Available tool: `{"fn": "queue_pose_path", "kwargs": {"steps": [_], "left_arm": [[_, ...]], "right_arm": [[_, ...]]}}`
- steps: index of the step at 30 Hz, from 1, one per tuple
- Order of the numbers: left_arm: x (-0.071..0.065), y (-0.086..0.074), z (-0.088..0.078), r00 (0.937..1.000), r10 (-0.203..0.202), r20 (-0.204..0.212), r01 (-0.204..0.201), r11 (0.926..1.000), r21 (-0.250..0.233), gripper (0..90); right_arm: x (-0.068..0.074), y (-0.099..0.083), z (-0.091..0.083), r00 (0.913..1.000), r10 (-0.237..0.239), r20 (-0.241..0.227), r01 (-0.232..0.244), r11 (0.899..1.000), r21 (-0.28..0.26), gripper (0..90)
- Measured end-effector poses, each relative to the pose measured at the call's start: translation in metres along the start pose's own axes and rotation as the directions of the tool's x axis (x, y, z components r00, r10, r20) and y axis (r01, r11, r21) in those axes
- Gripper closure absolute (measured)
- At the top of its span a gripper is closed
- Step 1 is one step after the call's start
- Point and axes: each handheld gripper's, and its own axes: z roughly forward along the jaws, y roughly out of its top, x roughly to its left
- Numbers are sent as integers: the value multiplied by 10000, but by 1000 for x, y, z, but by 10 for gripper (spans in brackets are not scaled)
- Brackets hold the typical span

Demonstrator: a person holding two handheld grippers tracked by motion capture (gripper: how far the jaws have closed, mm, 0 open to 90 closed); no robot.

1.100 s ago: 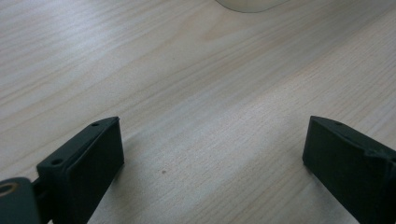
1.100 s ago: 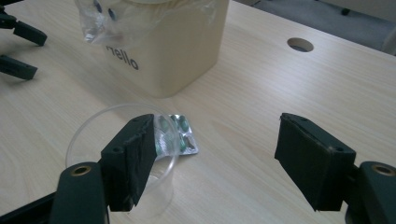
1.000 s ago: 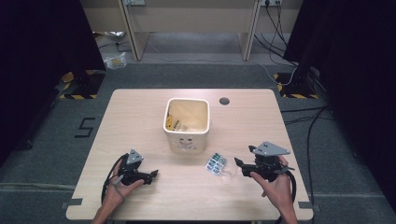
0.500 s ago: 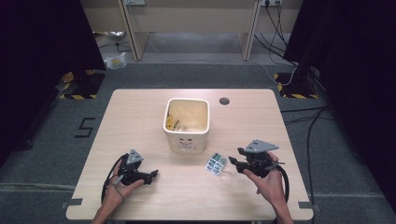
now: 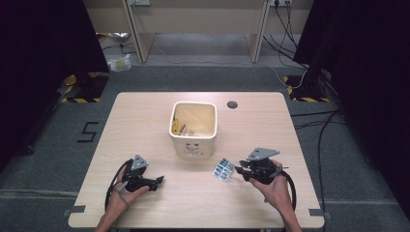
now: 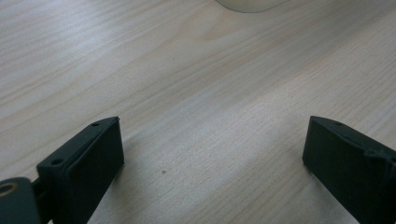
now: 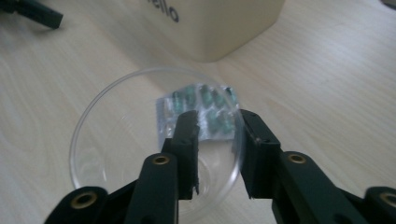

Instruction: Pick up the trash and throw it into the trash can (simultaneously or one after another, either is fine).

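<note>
A clear round plastic dish point(image 7: 116, 140) lies on the wooden table point(image 5: 145, 125), with a blister pack of green capsules point(image 7: 198, 112) at its far edge. My right gripper point(image 7: 217, 119) straddles the dish's rim, one jaw inside and one outside. Its jaws have just been closing, and a gap still shows between the pads and the rim. From above, the right gripper point(image 5: 240, 169) sits just right of the blister pack point(image 5: 224, 169). My left gripper point(image 5: 159, 181) rests low at the front left. Its jaws point(image 6: 210, 140) are wide apart over bare wood.
A cream bin point(image 5: 193, 145) stands mid-table just beyond the blister pack, with some scraps inside; its wall point(image 7: 219, 28) is close ahead of the right jaws. A dark round hole point(image 5: 232, 104) marks the table's far side. Cables trail from both grippers.
The right gripper has shifted left and down toward the blister pack, and its jaws have narrowed. The left hand and gripper have stayed put.
</note>
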Motion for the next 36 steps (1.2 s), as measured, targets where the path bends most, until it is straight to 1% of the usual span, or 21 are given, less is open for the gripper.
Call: {"fn": "queue_pose_path", "kwargs": {"steps": [1, 2, 5, 7, 8, 9, 10, 11, 12, 13, 14, 16, 17, 20, 23, 29, 33, 36], "left_arm": [[0, 0, 0, 10000, 1, 0, -1, 10000, 0, 42], [0, 0, 0, 10000, -2, 1, 2, 10000, -1, 42], [0, 0, 0, 10000, -1, 2, 1, 10000, 0, 42], [0, 0, 0, 10000, -1, 1, 1, 10000, -1, 42], [0, 0, 0, 10000, -2, 2, 2, 10000, -2, 42], [0, 0, 0, 10000, -2, 2, 2, 10000, -2, 42], [0, 0, 0, 10000, -2, 1, 2, 10000, -1, 42], [0, 0, 0, 10000, -2, 1, 2, 10000, -1, 42], [0, 0, 0, 10000, -2, 1, 2, 10000, -2, 43], [0, 0, 0, 10000, -2, 1, 2, 10000, -2, 42], [0, 0, 0, 10000, -2, 1, 2, 10000, -3, 42], [0, 0, 0, 10000, 14, -2, -13, 10000, 11, 42], [0, 0, 0, 10000, 33, -4, -33, 10000, 23, 42], [0, 0, 0, 10000, 33, -4, -33, 10000, 23, 43], [0, 0, 0, 10000, 32, -4, -32, 10000, 23, 42], [0, 0, 0, 10000, -2, 1, 2, 10000, -3, 42], [0, 0, 0, 10000, -2, 2, 2, 10000, -2, 42], [0, 0, 0, 10000, 0, 1, 0, 10000, -1, 43]], "right_arm": [[1, -1, 1, 9999, -80, -82, 80, 9999, 84, 735], [3, -1, 1, 9996, -182, -233, 184, 9998, 104, 782], [4, 0, -3, 9985, -301, -466, 298, 9995, -74, 825], [5, 1, -6, 9982, -357, -480, 352, 9993, -107, 831], [7, 4, -12, 9974, -573, -447, 567, 9983, -140, 836], [7, 4, -12, 9974, -573, -447, 567, 9983, -140, 836], [8, 6, -17, 9963, -704, -497, 691, 9972, -276, 840], [8, 6, -17, 9963, -704, -497, 691, 9972, -276, 840], [10, 9, -24, 9950, -811, -589, 784, 9958, -473, 840], [10, 9, -24, 9950, -811, -589, 784, 9958, -473, 840], [11, 13, -32, 9941, -963, -491, 929, 9934, -676, 841], [11, 14, -34, 9943, -973, -441, 938, 9928, -742, 841], [11, 18, -40, 9938, -1057, -343, 1023, 9908, -891, 840], [10, 21, -43, 9934, -1100, -314, 1062, 9890, -1028, 840], [6, 27, -45, 9941, -1071, -189, 1040, 9871, -1214, 840], [-1, 36, -42, 9952, -960, -208, 922, 9859, -1397, 839], [-5, 41, -42, 9958, -904, -129, 876, 9858, -1434, 839], [-8, 51, -45, 9953, -972, -41, 953, 9826, -1592, 839]]}}
